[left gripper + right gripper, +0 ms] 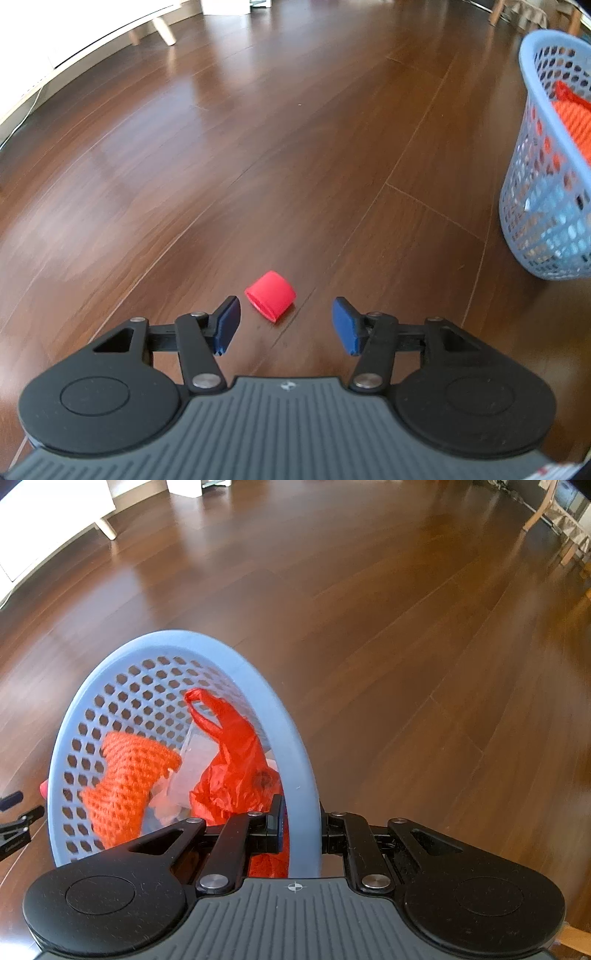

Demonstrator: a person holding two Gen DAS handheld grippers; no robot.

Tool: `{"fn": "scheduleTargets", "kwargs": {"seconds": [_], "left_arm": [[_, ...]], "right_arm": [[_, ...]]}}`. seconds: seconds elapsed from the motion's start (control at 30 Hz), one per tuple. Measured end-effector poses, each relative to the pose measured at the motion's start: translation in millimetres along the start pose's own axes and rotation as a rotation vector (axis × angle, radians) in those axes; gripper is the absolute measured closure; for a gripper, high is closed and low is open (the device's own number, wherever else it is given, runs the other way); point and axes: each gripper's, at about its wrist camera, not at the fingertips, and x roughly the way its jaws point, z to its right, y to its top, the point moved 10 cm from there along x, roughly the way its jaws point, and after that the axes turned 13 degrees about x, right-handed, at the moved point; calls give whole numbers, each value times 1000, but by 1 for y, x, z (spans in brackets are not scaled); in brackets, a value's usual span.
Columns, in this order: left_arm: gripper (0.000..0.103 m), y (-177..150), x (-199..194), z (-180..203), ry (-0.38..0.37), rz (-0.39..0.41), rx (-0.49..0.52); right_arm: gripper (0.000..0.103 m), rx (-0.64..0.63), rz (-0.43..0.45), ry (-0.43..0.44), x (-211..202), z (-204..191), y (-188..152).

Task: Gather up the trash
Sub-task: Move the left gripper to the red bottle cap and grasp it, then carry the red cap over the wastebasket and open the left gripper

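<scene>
Two claws shared the work. Our left claw (pixel 284 325) hung low over the wooden floor (pixel 258 147) with its blue pads (pixel 227 325) spread wide and nothing between them. Just ahead of the gap, low in the centre of the left wrist view and a little nearer the left pad, lay a red bottle cap (pixel 270 296) on its side, its open end turned toward the lower left. We judged the wide spread was meant to straddle the cap, which lay apart from both pads and not yet between them.

Our right claw (pixel 300 829) was clamped on the rim of the light blue basket (pixel 303 768), one finger inside the wall and one outside, low in the centre of the right wrist view. Holding it by the rim probably kept the basket close and its mouth open toward us. Inside lay a red plastic bag (pixel 236 764), an orange knitted piece (pixel 129 779) and some clear wrapping (pixel 192 764).

From the left wrist view, the same basket stood at the right edge of the frame, well apart from the cap. Pale furniture legs (pixel 162 31) showed at the upper left.
</scene>
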Motion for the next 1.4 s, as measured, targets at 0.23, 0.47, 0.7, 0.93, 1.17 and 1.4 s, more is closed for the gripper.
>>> {"fn": "scheduleTargets", "kwargs": {"seconds": [0.23, 0.47, 0.7, 0.93, 1.17, 1.4], "left_arm": [[53, 5, 33, -1, 9, -28, 111], [55, 3, 60, 4, 1, -66, 186], [69, 0, 74, 3, 23, -85, 197], [69, -3, 55, -2, -18, -74, 75], [69, -5, 2, 3, -97, -29, -96], [69, 16, -31, 21, -135, -3, -163]], "right_arm": [[94, 23, -14, 6, -4, 9, -3], [94, 19, -29, 5, -2, 13, -7], [94, 15, -35, -14, 2, 16, -11], [94, 21, -52, -28, 9, 19, -13], [94, 29, -69, -26, 11, 26, -17], [93, 99, -116, 18, 16, 44, -22]]}}
